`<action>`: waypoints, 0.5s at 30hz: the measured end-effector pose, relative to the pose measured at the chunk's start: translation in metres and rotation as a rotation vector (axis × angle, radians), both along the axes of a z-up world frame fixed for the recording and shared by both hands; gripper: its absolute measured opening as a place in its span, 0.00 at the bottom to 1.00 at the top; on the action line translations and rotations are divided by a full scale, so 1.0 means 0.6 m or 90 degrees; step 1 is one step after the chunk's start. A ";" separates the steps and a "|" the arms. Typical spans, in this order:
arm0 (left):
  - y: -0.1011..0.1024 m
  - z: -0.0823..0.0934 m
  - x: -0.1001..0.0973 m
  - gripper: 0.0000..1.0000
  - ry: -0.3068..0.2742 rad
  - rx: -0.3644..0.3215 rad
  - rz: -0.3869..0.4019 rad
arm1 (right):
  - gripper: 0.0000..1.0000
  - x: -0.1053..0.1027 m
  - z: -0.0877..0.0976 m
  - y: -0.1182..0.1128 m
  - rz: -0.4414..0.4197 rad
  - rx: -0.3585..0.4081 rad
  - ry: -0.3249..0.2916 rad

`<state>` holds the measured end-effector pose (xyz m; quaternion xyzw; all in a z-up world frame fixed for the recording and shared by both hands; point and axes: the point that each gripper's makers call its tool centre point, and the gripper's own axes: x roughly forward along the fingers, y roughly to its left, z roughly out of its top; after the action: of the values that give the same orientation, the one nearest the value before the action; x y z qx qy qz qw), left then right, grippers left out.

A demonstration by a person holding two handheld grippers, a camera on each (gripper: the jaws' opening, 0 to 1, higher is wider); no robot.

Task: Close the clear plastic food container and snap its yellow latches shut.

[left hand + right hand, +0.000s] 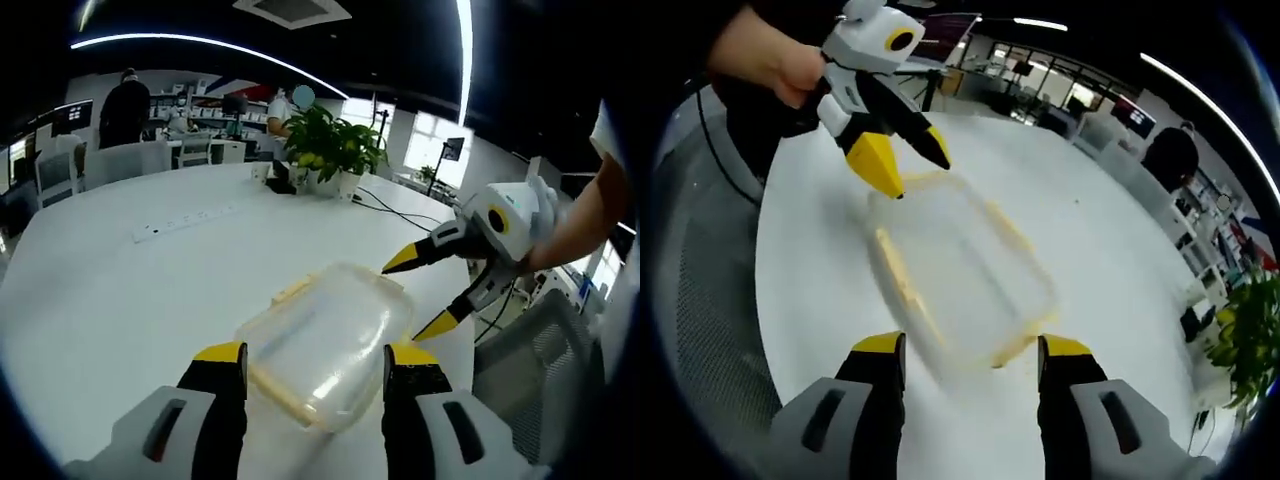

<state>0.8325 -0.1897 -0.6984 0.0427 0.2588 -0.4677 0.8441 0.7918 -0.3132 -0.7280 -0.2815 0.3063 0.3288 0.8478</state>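
The left gripper (pixel 314 358) points forward with its two yellow-tipped jaws spread wide apart; seen from across in the right gripper view (pixel 908 158), it angles downward, held by a bare hand (pixel 770 55). The right gripper (pixel 971 350) is likewise parted — its jaws stand well apart. In the left gripper view it comes in from the right (pixel 425 293), tips gaping, gripped by a hand (pixel 545 215) on a bare forearm (pixel 590 215).

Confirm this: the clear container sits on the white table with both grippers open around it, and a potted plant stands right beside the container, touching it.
Not quite. The potted plant stands far across the white table, well apart from the clear container, as the left gripper view shows. The rest holds: the left gripper and the right gripper are both open at the container.
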 end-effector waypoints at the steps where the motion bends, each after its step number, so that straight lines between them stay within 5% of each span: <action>1: 0.003 -0.002 -0.002 0.50 -0.002 0.002 0.005 | 0.51 0.001 -0.002 -0.002 -0.005 0.003 0.002; 15: 0.012 -0.068 -0.033 0.53 -0.006 0.052 0.021 | 0.53 0.011 -0.057 -0.009 -0.025 0.017 0.056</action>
<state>0.8129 -0.1827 -0.7392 0.0754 0.2741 -0.4427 0.8504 0.7986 -0.3186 -0.7620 -0.2496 0.3441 0.3279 0.8436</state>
